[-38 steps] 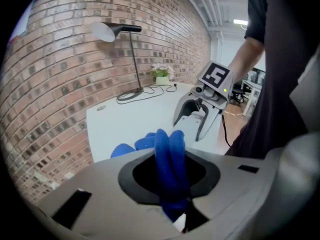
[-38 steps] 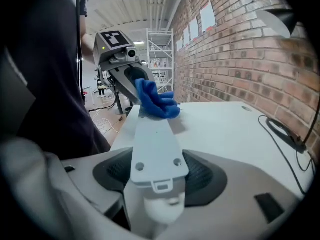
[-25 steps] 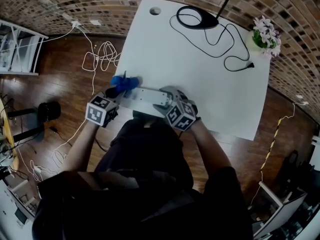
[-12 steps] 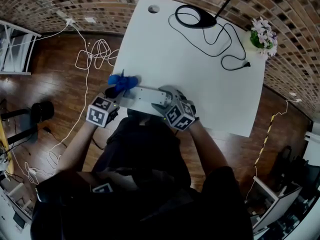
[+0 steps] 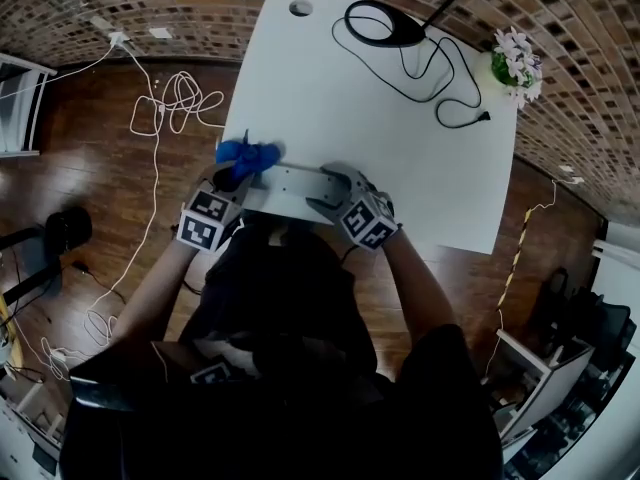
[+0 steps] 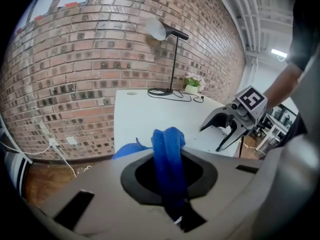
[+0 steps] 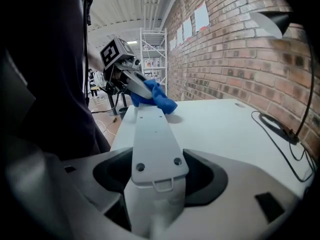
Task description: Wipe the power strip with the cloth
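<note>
A long white power strip (image 5: 290, 184) lies along the table's near edge with its screw-holed back up (image 7: 152, 134). My right gripper (image 5: 328, 196) is shut on its right end, and in the right gripper view the jaws (image 7: 155, 184) clamp both of its sides. A blue cloth (image 5: 247, 156) bunches at the strip's left end, where my left gripper (image 5: 234, 175) is shut on it. In the left gripper view the cloth (image 6: 167, 149) stands up out of the jaws (image 6: 170, 184). From the right gripper view the cloth (image 7: 158, 97) touches the strip's far end below the left gripper (image 7: 131, 80).
The white table (image 5: 400, 148) carries a black lamp base (image 5: 380, 23) with a trailing cord (image 5: 440, 93) at the back and a small flowering plant (image 5: 514, 63) at the back right corner. White cables (image 5: 170, 108) lie on the wooden floor to the left. The person's body stands close to the near edge.
Both grippers hold their places with the cloth at the strip's left end. Only the head view has shifted a little, so the table sits higher in the picture.
</note>
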